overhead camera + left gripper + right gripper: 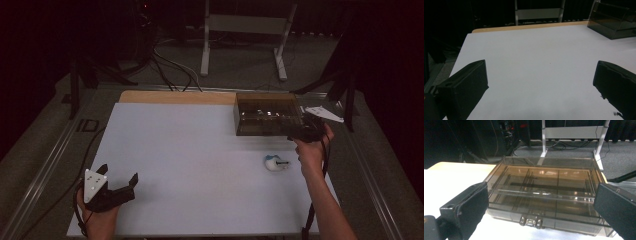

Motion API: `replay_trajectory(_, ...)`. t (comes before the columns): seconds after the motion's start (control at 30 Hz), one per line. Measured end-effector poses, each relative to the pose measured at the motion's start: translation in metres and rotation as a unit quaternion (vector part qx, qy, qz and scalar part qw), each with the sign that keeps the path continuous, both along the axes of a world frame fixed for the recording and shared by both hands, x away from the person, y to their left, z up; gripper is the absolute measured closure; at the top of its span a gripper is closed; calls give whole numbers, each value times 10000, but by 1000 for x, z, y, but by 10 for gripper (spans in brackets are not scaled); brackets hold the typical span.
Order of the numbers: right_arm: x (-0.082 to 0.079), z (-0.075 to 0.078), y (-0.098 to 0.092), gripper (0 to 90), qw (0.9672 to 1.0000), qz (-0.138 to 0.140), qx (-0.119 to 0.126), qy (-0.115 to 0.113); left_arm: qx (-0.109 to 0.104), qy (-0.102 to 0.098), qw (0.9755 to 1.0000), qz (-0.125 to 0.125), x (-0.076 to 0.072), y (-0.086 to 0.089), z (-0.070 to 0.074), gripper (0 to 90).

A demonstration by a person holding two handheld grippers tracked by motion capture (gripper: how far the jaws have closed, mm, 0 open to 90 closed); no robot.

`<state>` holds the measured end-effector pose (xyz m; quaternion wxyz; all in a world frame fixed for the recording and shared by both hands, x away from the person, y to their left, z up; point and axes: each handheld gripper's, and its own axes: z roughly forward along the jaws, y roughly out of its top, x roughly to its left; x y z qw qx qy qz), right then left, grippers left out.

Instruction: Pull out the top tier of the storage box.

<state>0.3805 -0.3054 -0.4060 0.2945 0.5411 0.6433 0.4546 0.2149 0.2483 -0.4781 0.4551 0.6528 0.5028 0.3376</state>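
Right tool [306,131] sits at the front edge of the smoky compartment box [267,114] at the surface's [200,165] far right, jaws wide, holding nothing, box latch [532,221] between them. Left tool [112,187] wide, near left, well apart.

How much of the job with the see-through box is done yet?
Hardly any, it seems. The smoky clear box sits shut, its latch fastened. The right gripper is open at its front, holding nothing. A small white and blue thing waits on the table. The left gripper rests open.
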Motion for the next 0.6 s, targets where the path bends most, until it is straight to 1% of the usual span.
replay_trajectory(0.13,5,2,0,0,10000,-9,-82,41,-1,-1,10000,-2,0,0,0,11)
replay_trajectory(0.33,13,5,-1,0,9999,46,-36,146,-5,-4,10000,3,0,0,0,11)
replay_trajectory(0.43,17,4,1,0,9996,77,-145,214,2,1,10000,-4,0,0,0,11)
replay_trajectory(0.5,18,4,1,0,9996,84,-159,224,-1,-1,10000,-9,0,-1,0,11)
replay_trajectory(0.53,20,2,3,0,9993,122,-199,286,0,1,10000,-9,0,-1,0,11)
replay_trajectory(0.6,22,2,4,0,9990,151,-253,332,-4,-1,10000,-8,0,-1,0,11)
